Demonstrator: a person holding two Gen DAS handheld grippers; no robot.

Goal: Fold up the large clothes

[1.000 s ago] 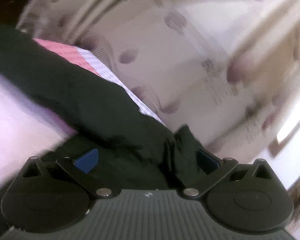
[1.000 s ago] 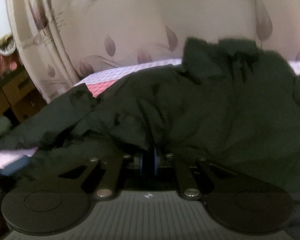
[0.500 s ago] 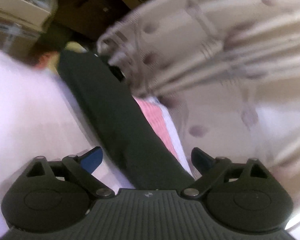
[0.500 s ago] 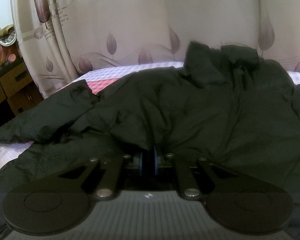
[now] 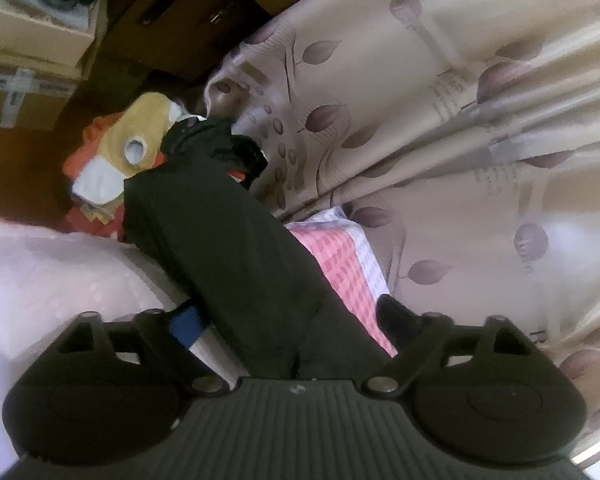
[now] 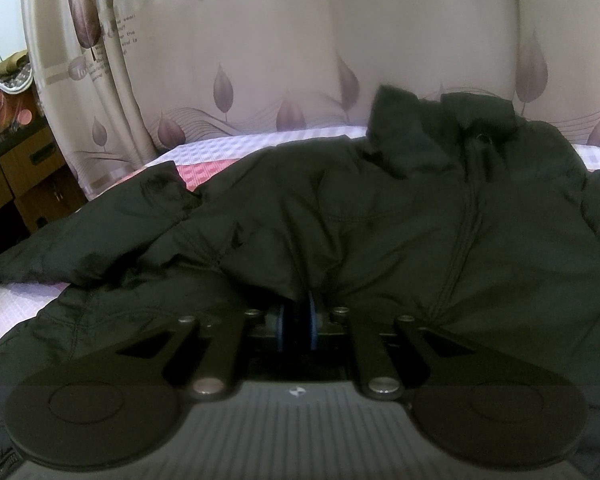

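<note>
The right gripper [image 6: 296,322] has its blue pads nearly together, pinching a fold of the dark jacket [image 6: 380,220] spread across the checked bedsheet [image 6: 236,148]. The left gripper [image 5: 292,320] is spread wide, the jacket's sleeve [image 5: 220,232] running between its fingers [image 5: 186,324] toward the sheet's edge. A leaf-print curtain [image 6: 260,40] hangs behind the bed.

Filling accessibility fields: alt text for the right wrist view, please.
Right tongs are shut on a fold of a dark jacket, which lies spread across a bed with a pink and white checked cover. A leaf-patterned curtain hangs behind, and a wooden cabinet stands at left.
</note>
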